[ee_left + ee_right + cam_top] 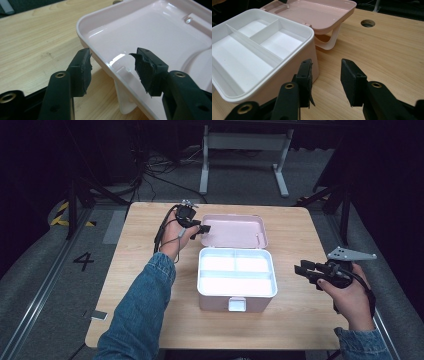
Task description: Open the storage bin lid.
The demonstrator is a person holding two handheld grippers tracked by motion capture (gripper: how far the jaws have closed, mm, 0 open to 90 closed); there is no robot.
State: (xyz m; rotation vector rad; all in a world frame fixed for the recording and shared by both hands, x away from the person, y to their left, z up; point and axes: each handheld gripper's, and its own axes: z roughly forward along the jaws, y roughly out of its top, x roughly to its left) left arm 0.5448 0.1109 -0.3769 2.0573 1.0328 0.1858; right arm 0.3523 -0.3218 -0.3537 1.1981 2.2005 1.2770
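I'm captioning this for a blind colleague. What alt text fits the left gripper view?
The left hand-held gripper has its black jaws open astride the rim of a pink box lid lying open, not pressing it. The wooden table lies beneath.

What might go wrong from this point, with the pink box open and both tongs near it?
The left tongs straddle the rim of the open lid with the pads off it; pulling away at an angle might snag that rim and drag the box. The lid lies back on its handle, so a push down there may rock it. The right tongs, open beside the white tray, might nudge the box.
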